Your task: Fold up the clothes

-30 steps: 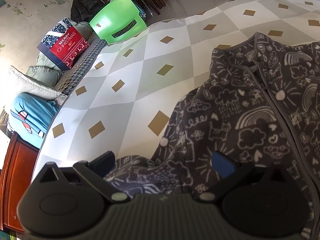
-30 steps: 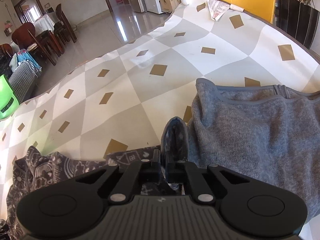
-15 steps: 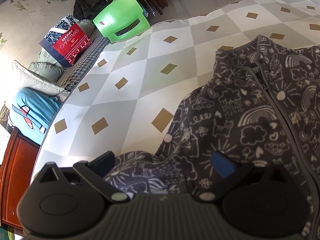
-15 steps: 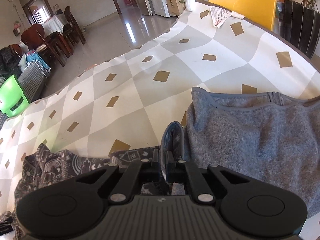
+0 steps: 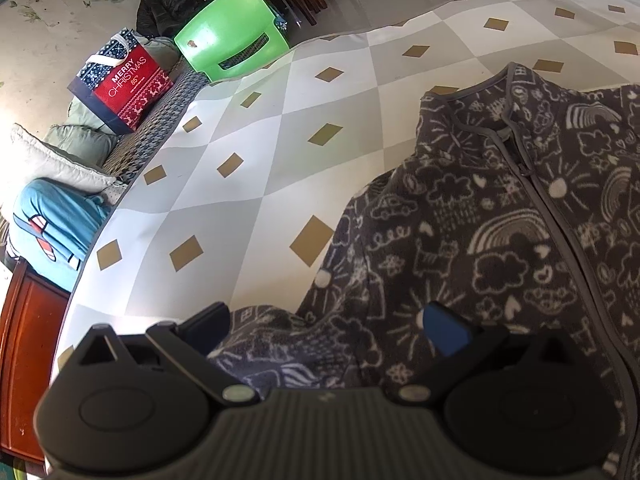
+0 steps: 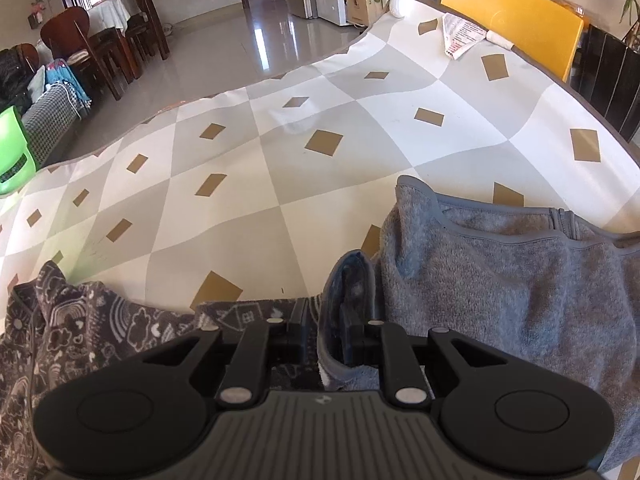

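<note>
A dark grey fleece jacket (image 5: 500,216) with white doodle print and a front zipper lies on the diamond-patterned tablecloth (image 5: 280,152). My left gripper (image 5: 324,324) is open, its jaws spread over the jacket's sleeve and side. My right gripper (image 6: 332,320) is shut on the jacket's edge (image 6: 352,292), pinching a fold of it. The jacket's plain grey inner side (image 6: 500,292) is turned up to the right of that gripper. The printed outer side (image 6: 80,328) shows at the left.
A green plastic chair (image 5: 236,36), a red Christmas bag (image 5: 124,80) and cushions stand past the table's left edge. A yellow chair (image 6: 512,20) and a folded paper (image 6: 460,36) sit at the far right corner. Dining chairs (image 6: 100,52) stand beyond.
The left gripper has drifted slightly back and right over the jacket, staying open. The right gripper, still shut on the jacket edge, has moved a little; the grey lining lies much the same.
</note>
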Demonstrator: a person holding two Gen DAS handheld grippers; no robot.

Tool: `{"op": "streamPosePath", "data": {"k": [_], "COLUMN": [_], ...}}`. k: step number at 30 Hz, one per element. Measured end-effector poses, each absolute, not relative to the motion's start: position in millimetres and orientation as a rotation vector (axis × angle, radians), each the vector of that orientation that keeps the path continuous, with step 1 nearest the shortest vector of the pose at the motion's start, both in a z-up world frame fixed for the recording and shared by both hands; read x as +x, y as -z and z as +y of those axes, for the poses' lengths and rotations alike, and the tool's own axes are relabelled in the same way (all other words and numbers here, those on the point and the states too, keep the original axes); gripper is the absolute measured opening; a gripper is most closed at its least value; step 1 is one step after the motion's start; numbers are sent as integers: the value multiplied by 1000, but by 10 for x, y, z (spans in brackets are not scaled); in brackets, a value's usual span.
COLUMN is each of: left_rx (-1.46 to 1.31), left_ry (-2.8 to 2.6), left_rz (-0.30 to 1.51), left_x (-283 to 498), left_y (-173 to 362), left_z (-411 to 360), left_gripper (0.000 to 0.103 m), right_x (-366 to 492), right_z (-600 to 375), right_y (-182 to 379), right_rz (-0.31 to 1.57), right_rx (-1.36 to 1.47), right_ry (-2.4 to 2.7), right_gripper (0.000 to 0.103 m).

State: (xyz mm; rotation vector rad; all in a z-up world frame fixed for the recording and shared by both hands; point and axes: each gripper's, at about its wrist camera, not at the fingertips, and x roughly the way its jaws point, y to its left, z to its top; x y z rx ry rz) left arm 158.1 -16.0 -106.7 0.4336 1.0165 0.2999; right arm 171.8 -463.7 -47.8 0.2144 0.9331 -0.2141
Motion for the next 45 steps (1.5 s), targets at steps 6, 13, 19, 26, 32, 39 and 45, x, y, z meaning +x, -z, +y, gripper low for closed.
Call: {"op": "streamPosePath", "data": {"k": [6,13,19,26,32,39,45], "left_rx": [436,440,430,405,385,354,344], "left_ry": [-298,-307,-307,-301,-315,-350,-356], "left_rz": [1022,1024,1020,1011,1025,1036,1047], "left_x": [1591,1582,1566,1514,1472,1457,1480], "left_y": [1087,1092,1061,978,959,940,985], "left_z": [-165,-118,-95,-79,4,132,180], "left_gripper": [103,103,103,103,103,103,103], "right_x": [1759,1737,1486,926,542,333,494], "right_z": [-4654,-4604,-4539,-4710,-5032,-5239,-5012], "right_y": [622,602,89,-346,-310,-319,-332], "right_rz": [951,920,779,688,785,795,770], "right_rx": [214,234,258,270,306,331,321], "right_ry": [214,243,242,353,532,667,538], "right_gripper": [16,4,4,4,4,29,33]}}
